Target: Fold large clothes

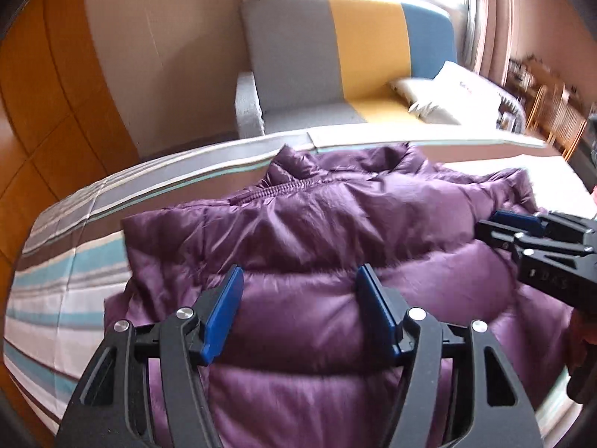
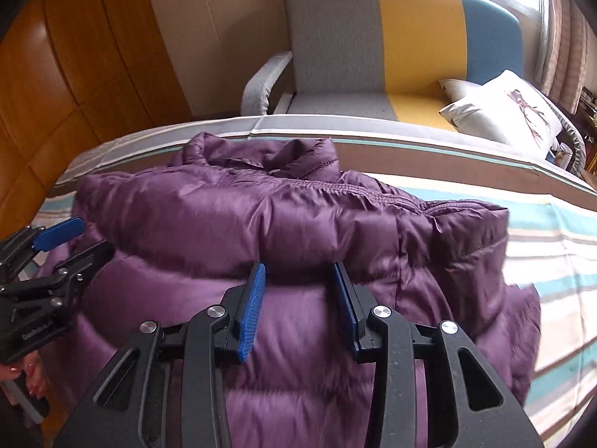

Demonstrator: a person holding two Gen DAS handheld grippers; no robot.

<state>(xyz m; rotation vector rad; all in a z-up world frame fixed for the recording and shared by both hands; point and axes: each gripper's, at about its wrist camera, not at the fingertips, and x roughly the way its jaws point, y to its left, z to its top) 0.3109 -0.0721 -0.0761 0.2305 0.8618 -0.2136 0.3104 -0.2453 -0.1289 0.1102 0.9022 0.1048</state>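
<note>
Both tongs, left (image 1: 298, 280) and right (image 2: 298, 272), are held spread open, empty, over a purple jacket (image 1: 317, 231) laid on the striped bed (image 1: 67, 261).

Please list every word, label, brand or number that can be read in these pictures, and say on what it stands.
"DAS": partly readable embossed letters on the right gripper body, left wrist view; the rest is blurred.
White print on the left gripper body, right wrist view: too small and blurred to read.
Pillow: a drawn figure only, no words.
Purple down jacket: no text visible.
</note>
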